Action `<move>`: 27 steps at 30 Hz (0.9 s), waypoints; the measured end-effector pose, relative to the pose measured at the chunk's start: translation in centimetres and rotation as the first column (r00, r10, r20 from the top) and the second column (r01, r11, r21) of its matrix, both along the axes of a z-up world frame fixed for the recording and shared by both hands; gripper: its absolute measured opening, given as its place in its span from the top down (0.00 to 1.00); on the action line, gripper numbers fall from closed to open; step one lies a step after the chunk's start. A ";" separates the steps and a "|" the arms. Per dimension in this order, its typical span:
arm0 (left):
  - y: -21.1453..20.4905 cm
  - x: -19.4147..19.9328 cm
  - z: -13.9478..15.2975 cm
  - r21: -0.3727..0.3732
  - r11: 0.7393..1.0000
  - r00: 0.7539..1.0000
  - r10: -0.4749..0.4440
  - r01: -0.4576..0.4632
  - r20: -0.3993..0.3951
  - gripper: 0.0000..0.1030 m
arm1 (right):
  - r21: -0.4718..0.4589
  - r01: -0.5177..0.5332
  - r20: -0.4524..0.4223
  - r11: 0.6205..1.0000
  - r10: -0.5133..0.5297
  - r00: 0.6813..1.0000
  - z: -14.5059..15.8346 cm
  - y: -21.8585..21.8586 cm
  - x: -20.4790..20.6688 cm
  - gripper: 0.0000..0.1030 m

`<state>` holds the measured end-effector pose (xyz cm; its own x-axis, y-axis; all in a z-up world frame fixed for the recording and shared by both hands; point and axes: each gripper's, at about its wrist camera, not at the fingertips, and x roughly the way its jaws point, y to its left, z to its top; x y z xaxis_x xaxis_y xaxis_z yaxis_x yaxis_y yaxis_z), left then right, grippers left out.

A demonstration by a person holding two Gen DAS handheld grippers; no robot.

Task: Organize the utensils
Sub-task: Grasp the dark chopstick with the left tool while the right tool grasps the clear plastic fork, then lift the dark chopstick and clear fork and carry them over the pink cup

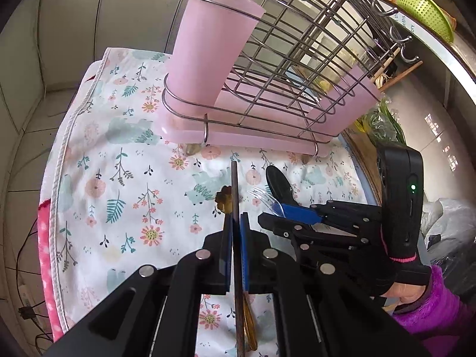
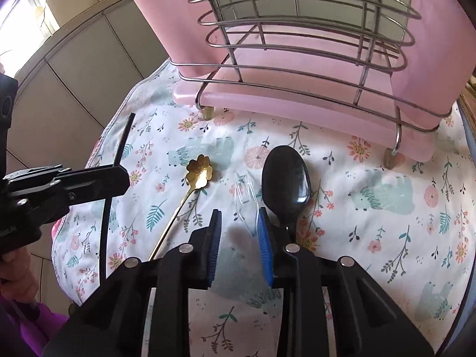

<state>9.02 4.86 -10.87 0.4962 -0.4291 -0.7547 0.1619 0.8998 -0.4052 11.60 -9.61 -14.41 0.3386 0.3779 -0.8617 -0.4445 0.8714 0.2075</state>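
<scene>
Mid-sort, with one utensil already lifted and another being lined up. Left gripper pressed together on a thin dark chopstick, held clear of the floral cloth that covers the tabletop. Right gripper part-spread, pinching nothing, lowered over the clear plastic fork, whose handle runs between the blue pads close against the right-hand one. Just right of the fork, a black spoon flat on the cloth; to the left, a gold flower-bowled spoon lying diagonally, handle toward the near side. Beyond all three, at the far side, the wire rack on its pink tray, with a tall pink holder cup at its left end, a wooden handle already poking from the top.

Likely next: centre the fork handle, avoid nudging the black spoon, then squeeze. Clear thin plastic probably slippery and easily flicked, so a low, square approach seems wise. Chopstick then probably bound for the pink cup, tip down.
</scene>
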 end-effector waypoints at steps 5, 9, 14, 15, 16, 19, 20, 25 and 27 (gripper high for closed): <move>0.5 0.0 0.1 0.000 1.000 1.000 0.012 -0.012 0.003 0.96 | -0.013 -0.005 0.012 1.000 0.006 1.000 0.0 0.5 0.5 0.85; 0.5 -0.3 0.6 -0.003 1.000 1.000 0.015 -0.015 0.021 0.96 | 0.047 0.011 0.028 0.999 -0.013 1.000 0.9 -0.5 -0.2 0.85; 0.8 -0.9 2.3 -0.022 0.999 0.996 0.034 -0.032 0.077 0.96 | 0.182 0.032 0.087 0.983 -0.048 0.995 3.6 -3.3 -2.3 0.85; 0.9 -1.1 2.7 -0.029 0.999 0.995 0.040 -0.038 0.095 0.96 | 0.214 0.033 0.104 0.976 -0.056 0.993 4.3 -3.9 -2.6 0.85; 1.0 -1.3 3.2 -0.036 0.998 0.993 0.046 -0.043 0.113 0.96 | 0.240 0.036 0.118 0.970 -0.066 0.991 5.0 -4.6 -3.0 0.85; 1.2 -1.9 4.5 -0.054 0.997 0.983 0.061 -0.053 0.170 0.96 | 0.316 0.051 0.162 0.947 -0.107 0.981 6.8 -6.2 -4.1 0.86; 1.2 -2.1 5.0 -0.059 0.997 0.980 0.065 -0.055 0.186 0.96 | 0.339 0.056 0.172 0.939 -0.120 0.978 7.2 -6.5 -4.4 0.86; 0.8 -2.9 7.1 -0.065 0.996 0.965 0.074 -0.060 0.253 0.96 | 0.439 0.071 0.206 0.895 -0.177 0.963 9.2 -8.7 -5.4 0.86; 0.5 -3.3 8.0 -0.053 0.997 0.958 0.072 -0.059 0.279 0.96 | 0.466 0.075 0.222 0.882 -0.199 0.955 10.1 -9.6 -5.8 0.86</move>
